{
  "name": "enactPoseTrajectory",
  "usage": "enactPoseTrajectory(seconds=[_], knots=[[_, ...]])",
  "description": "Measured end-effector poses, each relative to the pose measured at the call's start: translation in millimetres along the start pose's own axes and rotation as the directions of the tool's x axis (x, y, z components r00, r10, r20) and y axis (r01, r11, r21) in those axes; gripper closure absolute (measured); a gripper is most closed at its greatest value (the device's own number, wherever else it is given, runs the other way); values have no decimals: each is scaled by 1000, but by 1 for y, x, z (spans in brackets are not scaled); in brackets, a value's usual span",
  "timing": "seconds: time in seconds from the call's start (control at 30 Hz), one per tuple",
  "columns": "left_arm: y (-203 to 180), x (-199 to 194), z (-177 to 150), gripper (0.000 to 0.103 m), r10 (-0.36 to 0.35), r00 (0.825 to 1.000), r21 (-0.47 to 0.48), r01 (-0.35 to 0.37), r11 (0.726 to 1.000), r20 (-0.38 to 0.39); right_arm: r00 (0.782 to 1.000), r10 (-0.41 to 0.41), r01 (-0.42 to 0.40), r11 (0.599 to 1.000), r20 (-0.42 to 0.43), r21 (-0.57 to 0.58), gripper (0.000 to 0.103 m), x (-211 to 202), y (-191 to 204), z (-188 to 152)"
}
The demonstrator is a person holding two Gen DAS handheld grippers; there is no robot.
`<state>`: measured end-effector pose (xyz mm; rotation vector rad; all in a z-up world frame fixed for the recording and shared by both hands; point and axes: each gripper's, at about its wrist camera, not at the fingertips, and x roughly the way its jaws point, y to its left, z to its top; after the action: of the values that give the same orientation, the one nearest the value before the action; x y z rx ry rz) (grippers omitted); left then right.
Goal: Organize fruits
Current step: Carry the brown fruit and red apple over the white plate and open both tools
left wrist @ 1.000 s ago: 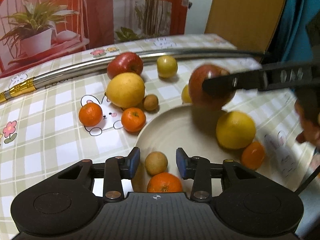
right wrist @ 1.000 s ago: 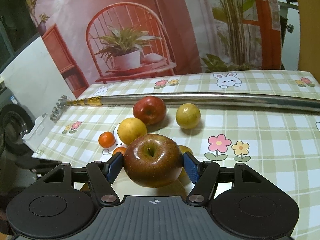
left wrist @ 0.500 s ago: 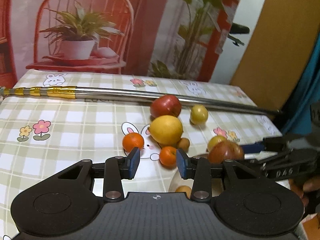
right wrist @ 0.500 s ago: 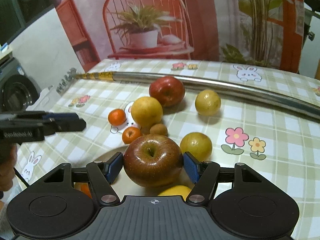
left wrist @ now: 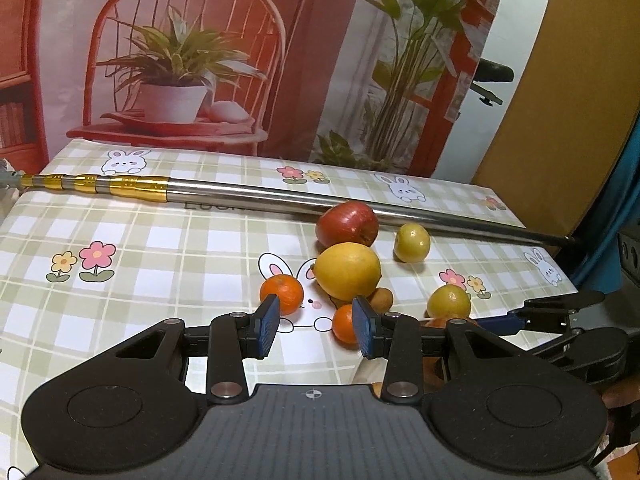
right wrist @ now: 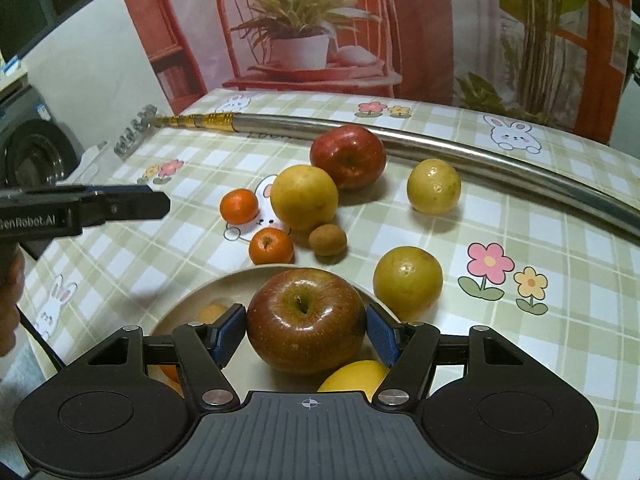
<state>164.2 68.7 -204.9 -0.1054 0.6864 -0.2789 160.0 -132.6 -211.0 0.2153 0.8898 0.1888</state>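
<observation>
The right gripper (right wrist: 306, 334) has its blue pads against both sides of a dark red apple (right wrist: 306, 320), holding it over the beige plate (right wrist: 192, 304), where a yellow fruit (right wrist: 354, 376) and a small tan one (right wrist: 212, 314) already lie. The left gripper (left wrist: 316, 326) stands empty with its jaws well apart, above the checked tablecloth (left wrist: 160, 264) to the left of the plate. Beyond the plate's far rim sit two mandarins (right wrist: 271, 245), a small brown fruit (right wrist: 328, 239), a large lemon (right wrist: 304, 197) and a second red apple (right wrist: 347, 156). Two yellow-green round fruits (right wrist: 408, 282) lie to the right. A long metal pole (right wrist: 440, 148) crosses the far side of the table.
</observation>
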Motion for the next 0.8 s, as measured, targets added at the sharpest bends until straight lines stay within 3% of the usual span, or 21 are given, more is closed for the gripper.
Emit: enactPoseTrajectory(seconds=[0.8], knots=[[1,0,-2,61,7,1000,2,-7,1000,-10,999,-31,31,999,5,-35,41,1,-2,3]])
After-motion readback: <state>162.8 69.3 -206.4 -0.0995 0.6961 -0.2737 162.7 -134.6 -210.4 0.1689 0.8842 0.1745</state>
